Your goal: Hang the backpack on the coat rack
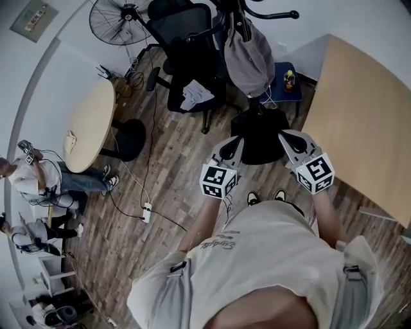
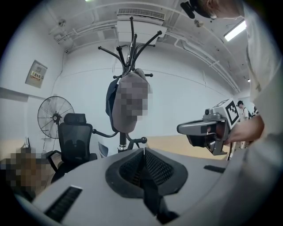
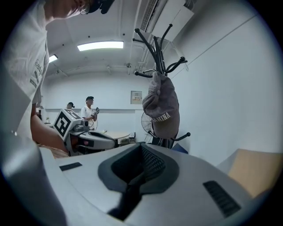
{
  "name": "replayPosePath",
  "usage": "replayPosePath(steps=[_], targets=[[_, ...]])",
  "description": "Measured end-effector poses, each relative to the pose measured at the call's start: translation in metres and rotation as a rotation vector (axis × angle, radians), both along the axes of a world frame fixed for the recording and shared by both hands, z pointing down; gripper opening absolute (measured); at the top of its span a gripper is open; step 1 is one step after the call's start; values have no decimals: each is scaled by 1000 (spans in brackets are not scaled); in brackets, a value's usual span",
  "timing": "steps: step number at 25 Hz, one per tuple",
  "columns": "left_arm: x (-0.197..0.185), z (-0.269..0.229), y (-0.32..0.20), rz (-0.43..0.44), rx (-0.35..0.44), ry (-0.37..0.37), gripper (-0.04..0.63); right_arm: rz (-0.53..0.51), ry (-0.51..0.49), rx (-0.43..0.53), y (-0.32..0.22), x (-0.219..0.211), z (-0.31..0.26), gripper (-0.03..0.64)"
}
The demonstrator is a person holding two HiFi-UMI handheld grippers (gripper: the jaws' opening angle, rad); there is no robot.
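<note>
At the far end of the wood-plank floor (image 1: 173,160), seen from the head view:

1. Black metal coat rack (image 1: 266,14) with curved hooks. It stands upright on a dark base, between item 3 and item 5.
2. Grey fabric backpack (image 1: 249,61). It hangs from the upper hooks of the coat rack, clear of the floor. In the right gripper view the backpack (image 3: 161,106) bears a curved line of white capitals that reads about as "ARINA"; its start is cut off by a fold.
3. Black mesh office chair (image 1: 186,38), just left of the rack, with pale cloth on its seat.
4. Black pedestal fan (image 1: 119,19), behind the chair.
5. Rectangular pale-wood worktop (image 1: 366,109), at right.
6. Round pale-wood worktop (image 1: 90,125), at left.
7. White power strip (image 1: 147,212), on the floor with its cable.
8. Framed wall notice (image 2: 36,74). It has red print, too small to read.

Tools, each with a cube of black-and-white square markers:

- Left tool (image 1: 230,146): jaws closed pad to pad, nothing between them. It is held level and faces the rack, well apart from the backpack.
- Right tool (image 1: 292,141): jaws fully closed and empty. It is held beside the left tool and likewise apart from the backpack.

Script lettering on the person's pale shirt is illegible.
</note>
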State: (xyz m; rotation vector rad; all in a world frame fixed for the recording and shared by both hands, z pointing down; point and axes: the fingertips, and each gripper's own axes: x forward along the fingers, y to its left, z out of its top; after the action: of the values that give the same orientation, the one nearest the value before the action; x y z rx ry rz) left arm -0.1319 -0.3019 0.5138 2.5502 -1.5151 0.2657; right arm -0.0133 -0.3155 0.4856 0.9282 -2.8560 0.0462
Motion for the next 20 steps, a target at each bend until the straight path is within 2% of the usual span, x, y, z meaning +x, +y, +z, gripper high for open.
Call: replayPosePath(steps=[8, 20], targets=[[8, 3, 2, 7, -11, -5, 18, 14, -19, -40, 3, 14, 2, -6], [3, 7, 11, -28, -18, -13, 18, 26, -44, -51, 3, 21, 13, -6]])
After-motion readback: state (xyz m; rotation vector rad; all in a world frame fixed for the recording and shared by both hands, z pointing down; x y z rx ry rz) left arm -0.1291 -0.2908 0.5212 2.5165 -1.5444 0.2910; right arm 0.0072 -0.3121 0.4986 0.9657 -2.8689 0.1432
